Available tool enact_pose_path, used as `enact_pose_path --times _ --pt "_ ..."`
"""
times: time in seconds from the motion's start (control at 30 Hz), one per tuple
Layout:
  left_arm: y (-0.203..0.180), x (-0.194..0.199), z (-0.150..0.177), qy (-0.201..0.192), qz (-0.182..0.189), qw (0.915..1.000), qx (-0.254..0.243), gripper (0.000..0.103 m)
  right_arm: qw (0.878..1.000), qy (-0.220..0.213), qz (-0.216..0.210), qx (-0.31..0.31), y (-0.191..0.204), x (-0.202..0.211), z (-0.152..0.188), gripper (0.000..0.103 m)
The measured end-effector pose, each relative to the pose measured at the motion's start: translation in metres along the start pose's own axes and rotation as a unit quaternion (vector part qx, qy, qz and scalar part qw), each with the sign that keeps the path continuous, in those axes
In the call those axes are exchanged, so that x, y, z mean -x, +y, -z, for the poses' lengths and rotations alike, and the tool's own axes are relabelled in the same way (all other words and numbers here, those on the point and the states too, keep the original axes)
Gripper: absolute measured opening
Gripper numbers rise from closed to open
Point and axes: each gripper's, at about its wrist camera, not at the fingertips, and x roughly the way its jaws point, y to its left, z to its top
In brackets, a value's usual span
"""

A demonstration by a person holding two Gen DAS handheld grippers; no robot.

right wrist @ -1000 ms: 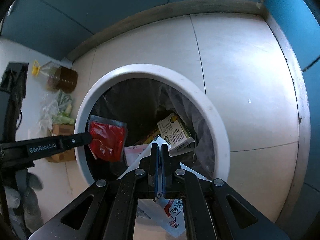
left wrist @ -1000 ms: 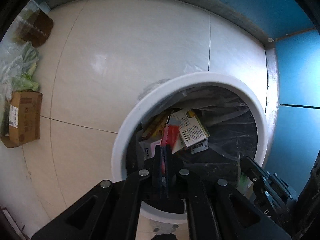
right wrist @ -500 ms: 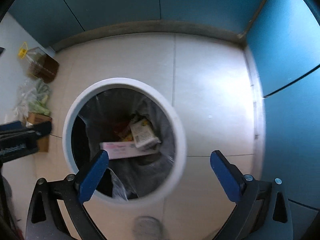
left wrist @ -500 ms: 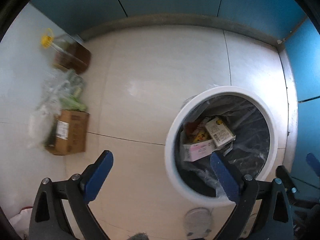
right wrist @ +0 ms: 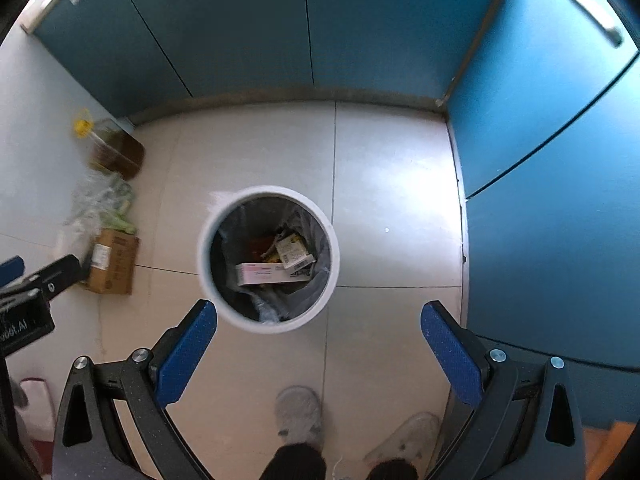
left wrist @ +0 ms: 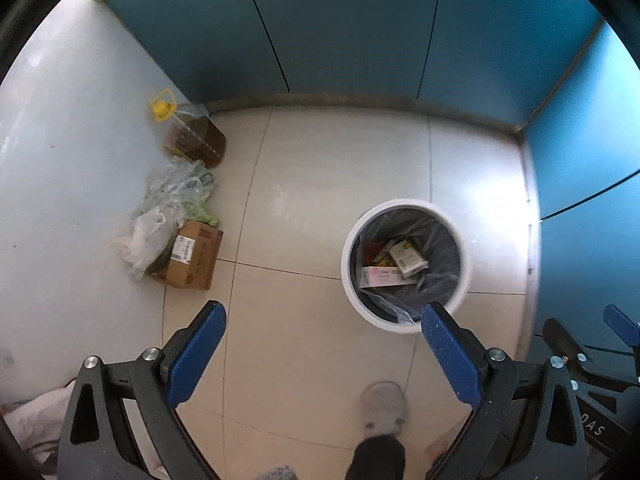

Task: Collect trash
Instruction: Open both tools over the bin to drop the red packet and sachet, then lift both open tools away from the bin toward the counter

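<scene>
A round white trash bin (left wrist: 464,268) with a dark liner stands on the tiled floor. It holds several wrappers, a small carton (left wrist: 408,258) and a pink-and-white box (left wrist: 378,276). The bin also shows in the right wrist view (right wrist: 206,260), with the pink box (right wrist: 264,274) inside. My left gripper (left wrist: 320,354) is open and empty, high above the floor, left of the bin. My right gripper (right wrist: 318,350) is open and empty, high above the bin's near side.
A brown cardboard box (left wrist: 194,256), plastic bags (left wrist: 168,204) and a bottle of oil with a yellow cap (left wrist: 192,136) lie by the left wall. Blue cabinet doors (right wrist: 312,24) close the back and right. The person's shoes (right wrist: 298,414) are below.
Both grippers opened and let go of their trash, which dropped into the bin. Both have risen well away from the bin.
</scene>
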Motion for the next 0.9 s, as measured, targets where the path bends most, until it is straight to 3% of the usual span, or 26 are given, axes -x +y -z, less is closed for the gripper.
enact_pose_path --times 0.27,0.5,0.63,0.73,0.9 --pt "0.02 0.132 0.031 -0.023 0.016 0.9993 0.023 0.1 1.0 -0.026 -0.017 0.007 0.002 0.156 0.023 0.103" --pt "0.025 0.224 0.055 -0.049 0.022 0.9983 0.023 0.1 0.998 -0.053 -0.034 0.009 -0.013 0.261 0.047 0.103" --pt "0.018 0.261 0.063 -0.057 -0.011 0.9981 0.021 0.1 0.996 -0.066 -0.063 0.0 -0.027 0.307 0.058 0.103" --pt "0.002 0.291 0.065 -0.085 -0.038 0.9956 0.015 0.1 0.991 -0.079 -0.103 -0.027 -0.052 0.339 0.065 0.103" --pt "-0.054 0.34 0.057 -0.141 -0.015 0.9899 -0.003 0.1 0.977 -0.134 -0.128 -0.109 -0.131 0.398 0.085 0.103"
